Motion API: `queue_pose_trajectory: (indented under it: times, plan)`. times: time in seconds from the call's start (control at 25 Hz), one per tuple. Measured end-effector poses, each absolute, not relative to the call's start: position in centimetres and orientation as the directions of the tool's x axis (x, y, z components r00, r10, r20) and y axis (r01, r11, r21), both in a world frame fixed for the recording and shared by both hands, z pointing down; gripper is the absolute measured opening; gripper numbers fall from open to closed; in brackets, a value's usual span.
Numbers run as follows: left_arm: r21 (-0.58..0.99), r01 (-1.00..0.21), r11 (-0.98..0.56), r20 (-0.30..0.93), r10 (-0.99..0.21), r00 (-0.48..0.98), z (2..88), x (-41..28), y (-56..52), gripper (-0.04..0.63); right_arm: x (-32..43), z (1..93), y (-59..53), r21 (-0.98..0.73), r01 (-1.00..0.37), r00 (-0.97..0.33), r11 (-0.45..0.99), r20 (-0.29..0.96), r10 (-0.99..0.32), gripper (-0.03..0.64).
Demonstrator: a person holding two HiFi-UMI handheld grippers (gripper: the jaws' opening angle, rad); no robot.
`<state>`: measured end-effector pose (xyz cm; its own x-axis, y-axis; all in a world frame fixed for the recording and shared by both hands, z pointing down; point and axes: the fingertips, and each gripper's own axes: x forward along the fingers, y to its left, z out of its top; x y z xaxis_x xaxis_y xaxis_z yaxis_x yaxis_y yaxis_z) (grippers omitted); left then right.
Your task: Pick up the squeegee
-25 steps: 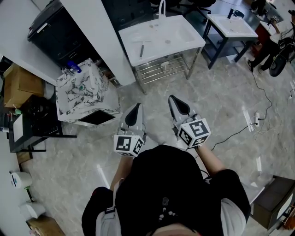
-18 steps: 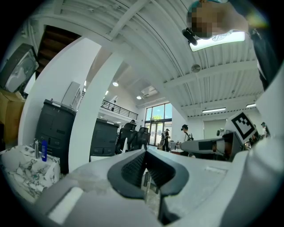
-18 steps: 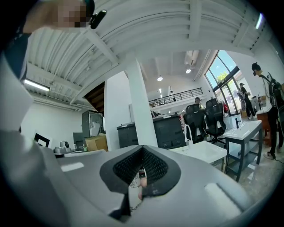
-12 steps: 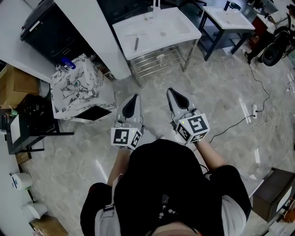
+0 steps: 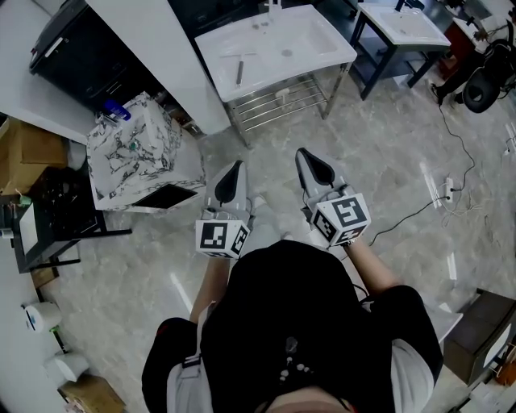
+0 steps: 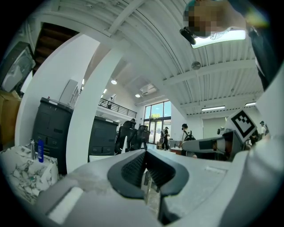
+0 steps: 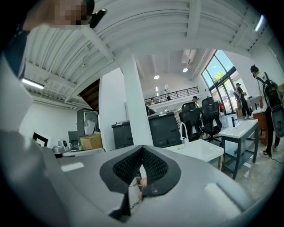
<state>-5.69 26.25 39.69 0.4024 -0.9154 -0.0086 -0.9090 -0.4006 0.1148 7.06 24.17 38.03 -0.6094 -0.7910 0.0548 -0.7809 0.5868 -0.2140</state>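
Note:
The squeegee (image 5: 239, 71), a slim grey tool, lies flat on the left part of the white sink table (image 5: 322, 66) at the top of the head view. Both grippers are held level over the marble floor, well short of that table, pointing toward it. My left gripper (image 5: 234, 170) (image 6: 145, 151) has its jaws together with nothing between them. My right gripper (image 5: 307, 155) (image 7: 142, 147) also shows its pads meeting, empty. The sink table (image 7: 202, 150) with its faucet (image 7: 182, 131) appears ahead in the right gripper view; the squeegee is not discernible there.
A marble-patterned box (image 5: 137, 153) stands left of the grippers, behind it a black cabinet (image 5: 81, 56) and a white pillar (image 5: 165, 56). A second sink table (image 5: 403, 24) stands at the far right. Cables (image 5: 451, 202) trail on the floor to the right. A dark rack (image 5: 48, 218) sits at the left edge.
The view has shifted slightly, with the sink table now a bit higher in the head view. Both grippers have drifted a little over the floor; their jaws look the same.

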Motion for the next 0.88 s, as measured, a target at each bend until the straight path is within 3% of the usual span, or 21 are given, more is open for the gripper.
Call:
queue_pose_trajectory:
  times: [0.88]
  plan:
    - [0.165, -0.873, -0.459, 0.033, -0.882, 0.47, 41.4, -9.5, 8.3, 0.002, 3.2, 39.2, 7.3, -0.234, -0.832, -0.538, 0.503, 0.118, -0.834, 0.002]
